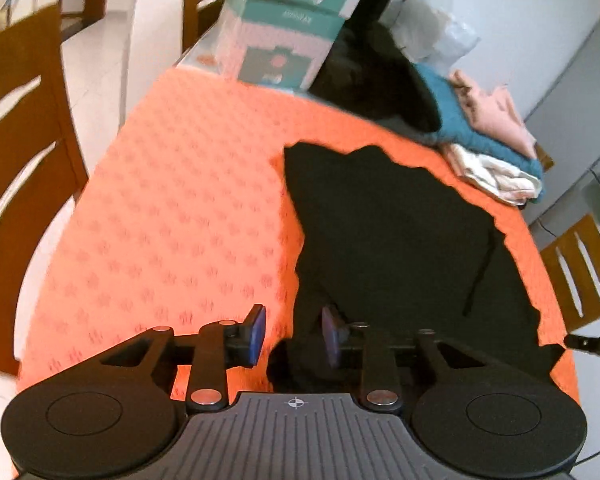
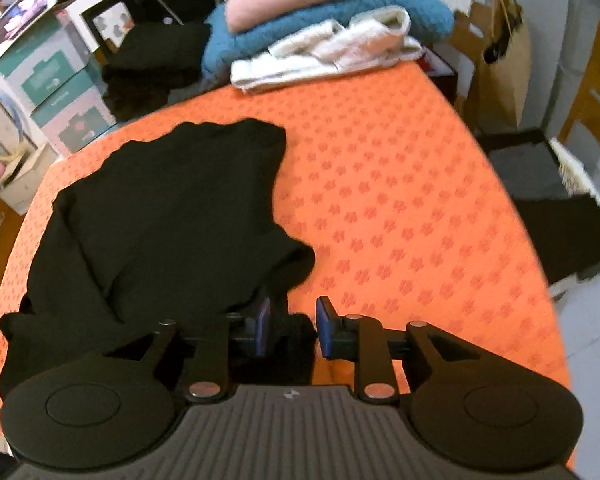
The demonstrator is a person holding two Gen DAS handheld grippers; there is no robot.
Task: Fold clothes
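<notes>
black garment [image 2: 168, 216]: lying mostly flat but rumpled on the orange tablecloth [image 2: 400, 200], nothing folded neat. In the right wrist view it fills the 9 to 11 o'clock side of the table, with one bunched lobe poking out toward the middle. In the left wrist view the same cloth [image 1: 400, 240] sits around 2 to 3 o'clock, and a thin dark cord lies across it.

left gripper [image 1: 294, 336]: blue pads sit apart with a clear gap. The near left edge of the garment runs up between them, right beside the right-hand pad. Can't honestly tell if the pads touch the fabric, they're not clamped on it anyway.

right gripper [image 2: 294, 328]: also parted, a bit narrower gap. A dark bunch of the garment's near corner sits in between the pads; it looks loose, not pinched.

clothes pile [image 2: 324, 24]: at the far end of the table, 12 o'clock from the right gripper. Pink piece on top, teal one under it, a cream one in front touching the tablecloth. Another dark heap sits just beside it at 11 o'clock.

boxes [image 1: 284, 28]: teal-and-white cartons stacked at the far edge, 12 o'clock in the left wrist view.

chairs [image 1: 20, 140]: wooden ones around the table, one at 9 o'clock, another at 3.

paper bag [image 2: 496, 60]: brown, on the floor past the far right corner.
</notes>
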